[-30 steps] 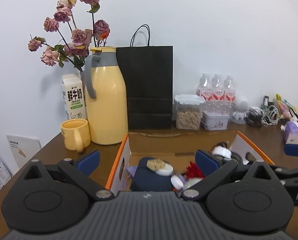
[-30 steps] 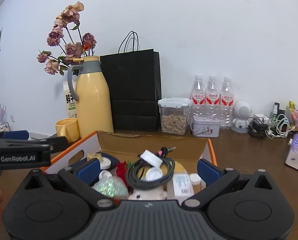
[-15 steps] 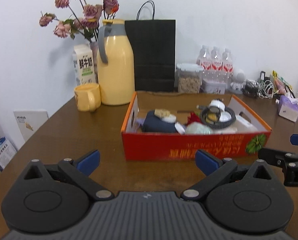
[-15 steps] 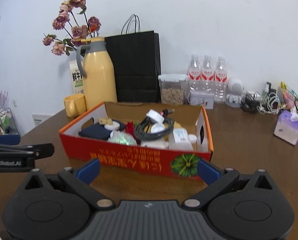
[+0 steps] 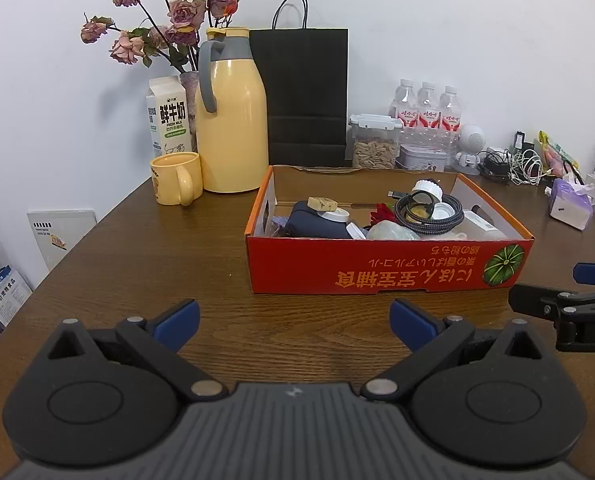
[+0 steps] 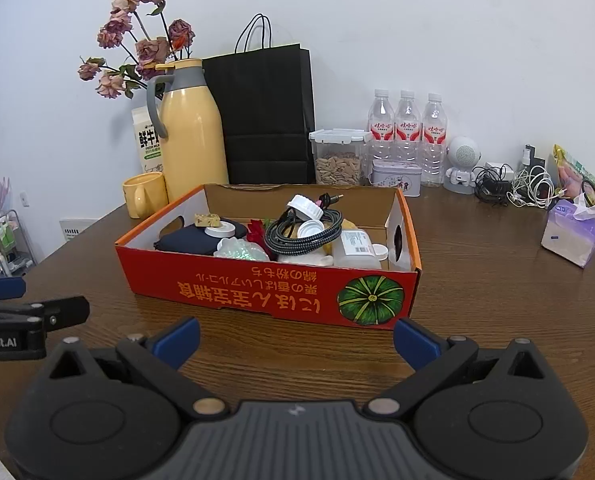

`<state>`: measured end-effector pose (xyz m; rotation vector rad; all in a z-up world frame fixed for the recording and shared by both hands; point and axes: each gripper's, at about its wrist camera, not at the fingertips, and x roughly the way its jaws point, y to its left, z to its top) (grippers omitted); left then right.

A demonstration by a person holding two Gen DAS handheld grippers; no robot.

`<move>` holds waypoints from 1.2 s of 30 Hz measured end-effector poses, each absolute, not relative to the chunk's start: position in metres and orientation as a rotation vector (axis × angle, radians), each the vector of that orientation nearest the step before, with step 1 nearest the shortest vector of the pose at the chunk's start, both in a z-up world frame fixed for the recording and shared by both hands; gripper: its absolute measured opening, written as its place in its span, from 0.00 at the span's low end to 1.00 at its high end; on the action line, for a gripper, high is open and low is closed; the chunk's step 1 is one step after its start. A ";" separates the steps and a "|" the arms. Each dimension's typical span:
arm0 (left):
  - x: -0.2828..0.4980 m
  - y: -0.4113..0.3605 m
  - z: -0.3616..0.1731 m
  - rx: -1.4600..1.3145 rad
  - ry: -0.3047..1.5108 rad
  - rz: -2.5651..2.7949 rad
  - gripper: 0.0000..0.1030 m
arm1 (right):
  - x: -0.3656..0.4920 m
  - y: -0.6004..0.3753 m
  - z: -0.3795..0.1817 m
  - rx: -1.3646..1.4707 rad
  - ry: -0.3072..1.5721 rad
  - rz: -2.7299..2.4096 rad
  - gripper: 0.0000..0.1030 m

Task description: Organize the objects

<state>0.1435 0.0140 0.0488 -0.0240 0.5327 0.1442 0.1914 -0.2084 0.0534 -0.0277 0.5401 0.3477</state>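
Red cardboard box (image 5: 385, 268) sits mid-table (image 5: 137, 264), nearer the far edge, packed with a coiled cable (image 6: 303, 234), a dark pouch (image 5: 317, 222) and white lids. Your left gripper (image 5: 293, 320) and right gripper (image 6: 295, 338) hover before it, both spread wide, holding nothing.

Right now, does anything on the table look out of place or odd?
Yes: the red cardboard box has its printed text upside down from both views, and its contents are a loose jumble, with a coiled cable on top. Nothing looks spilled.
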 end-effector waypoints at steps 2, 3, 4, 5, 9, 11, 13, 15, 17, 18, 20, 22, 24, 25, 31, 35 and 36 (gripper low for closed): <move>0.143 0.014 0.049 -0.024 0.533 0.145 1.00 | 0.191 -0.208 0.053 -0.028 0.540 0.348 1.00; 0.143 0.014 0.049 -0.024 0.533 0.146 1.00 | 0.191 -0.208 0.054 -0.028 0.540 0.349 1.00; 0.143 0.014 0.049 -0.024 0.533 0.146 1.00 | 0.191 -0.208 0.054 -0.029 0.540 0.349 1.00; 0.142 0.014 0.049 -0.024 0.532 0.147 1.00 | 0.191 -0.208 0.054 -0.029 0.540 0.349 1.00; 0.141 0.014 0.049 -0.023 0.531 0.146 1.00 | 0.191 -0.208 0.054 -0.028 0.540 0.348 1.00; 0.141 0.014 0.049 -0.023 0.531 0.147 1.00 | 0.191 -0.208 0.054 -0.029 0.540 0.349 1.00; 0.141 0.014 0.050 -0.024 0.531 0.147 1.00 | 0.191 -0.208 0.054 -0.029 0.540 0.348 1.00; 0.141 0.014 0.050 -0.023 0.531 0.147 1.00 | 0.191 -0.208 0.054 -0.029 0.540 0.348 1.00; 0.141 0.014 0.050 -0.023 0.531 0.148 1.00 | 0.191 -0.208 0.055 -0.029 0.540 0.349 1.00; 0.141 0.014 0.050 -0.023 0.531 0.148 1.00 | 0.191 -0.208 0.054 -0.029 0.540 0.349 1.00; 0.141 0.014 0.050 -0.023 0.531 0.148 1.00 | 0.191 -0.208 0.054 -0.029 0.541 0.348 1.00; 0.141 0.014 0.050 -0.023 0.531 0.148 1.00 | 0.190 -0.207 0.054 -0.029 0.541 0.348 1.00; 0.141 0.014 0.050 -0.023 0.532 0.148 1.00 | 0.191 -0.207 0.054 -0.029 0.540 0.348 1.00; 0.141 0.014 0.050 -0.023 0.532 0.148 1.00 | 0.190 -0.207 0.054 -0.029 0.541 0.348 1.00; 0.141 0.014 0.051 -0.022 0.530 0.147 1.00 | 0.191 -0.207 0.054 -0.029 0.541 0.349 1.00; 0.141 0.014 0.050 -0.022 0.530 0.149 1.00 | 0.191 -0.208 0.054 -0.029 0.540 0.349 1.00; 0.141 0.015 0.051 -0.022 0.530 0.150 1.00 | 0.191 -0.207 0.054 -0.029 0.540 0.349 1.00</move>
